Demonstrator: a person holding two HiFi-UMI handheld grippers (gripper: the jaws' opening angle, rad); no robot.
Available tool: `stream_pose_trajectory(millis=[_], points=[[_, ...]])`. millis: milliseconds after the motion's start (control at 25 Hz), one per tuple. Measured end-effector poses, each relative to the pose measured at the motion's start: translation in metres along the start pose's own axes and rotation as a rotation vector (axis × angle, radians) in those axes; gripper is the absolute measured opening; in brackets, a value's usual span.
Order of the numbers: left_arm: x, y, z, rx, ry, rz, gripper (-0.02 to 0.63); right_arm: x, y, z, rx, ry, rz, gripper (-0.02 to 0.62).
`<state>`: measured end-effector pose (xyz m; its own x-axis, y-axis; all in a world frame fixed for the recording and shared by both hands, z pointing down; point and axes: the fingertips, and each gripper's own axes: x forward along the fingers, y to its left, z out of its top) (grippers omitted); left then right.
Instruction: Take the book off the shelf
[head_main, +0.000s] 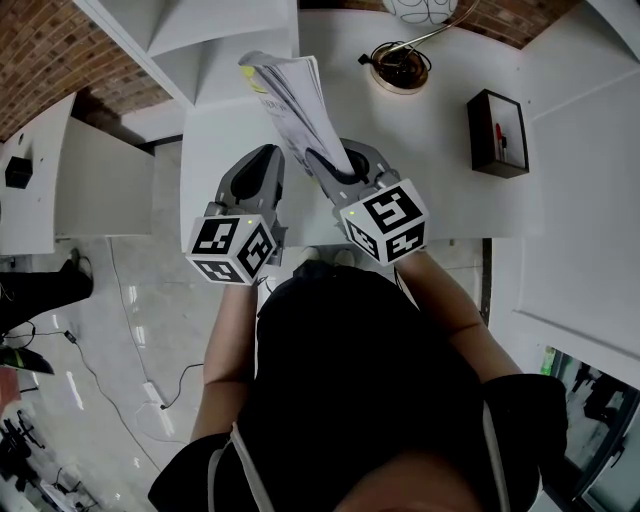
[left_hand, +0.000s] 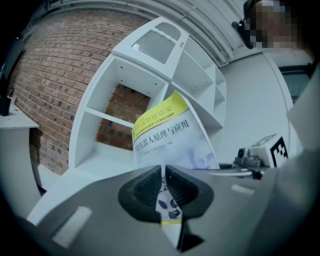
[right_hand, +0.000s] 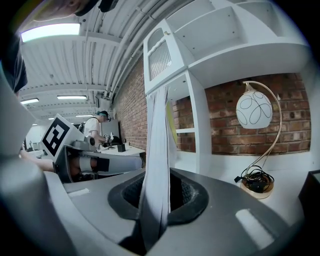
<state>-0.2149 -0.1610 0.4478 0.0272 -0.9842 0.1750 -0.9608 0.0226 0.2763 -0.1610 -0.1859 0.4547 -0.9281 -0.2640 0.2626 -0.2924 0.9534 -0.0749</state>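
The book (head_main: 295, 95), with a yellow band and a pale blue cover (left_hand: 170, 137), is off the white shelf unit (head_main: 200, 40) and held up above the white table (head_main: 440, 190). My right gripper (head_main: 335, 165) is shut on its lower edge, and the page block (right_hand: 156, 150) rises between the pads. My left gripper (head_main: 268, 158) sits just left of it. In the left gripper view a thin corner of the cover passes between the pads, with the left gripper (left_hand: 164, 187) shut on it. The shelf's compartments (left_hand: 150, 65) stand behind the book.
A lamp with a white globe (right_hand: 255, 110) and a coiled cord at its base (head_main: 400, 65) stands on the table right of the shelf. A black open box (head_main: 497, 133) lies farther right. A brick wall backs the shelf. A person works at a far desk (right_hand: 95, 127).
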Motion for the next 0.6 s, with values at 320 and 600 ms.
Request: stream_pose_trajectory(millis=[320, 600], points=[[0.0009, 0.0038, -0.0032, -0.009, 0.006, 0.005, 0.029, -0.0005, -0.0026, 0.0050, -0.009, -0.007, -0.007, 0.066], [-0.0007, 0.0085, -0.0039, -0.023, 0.015, 0.013, 0.029, 0.0006, -0.0038, 0.0087, -0.008, -0.001, -0.011, 0.066]])
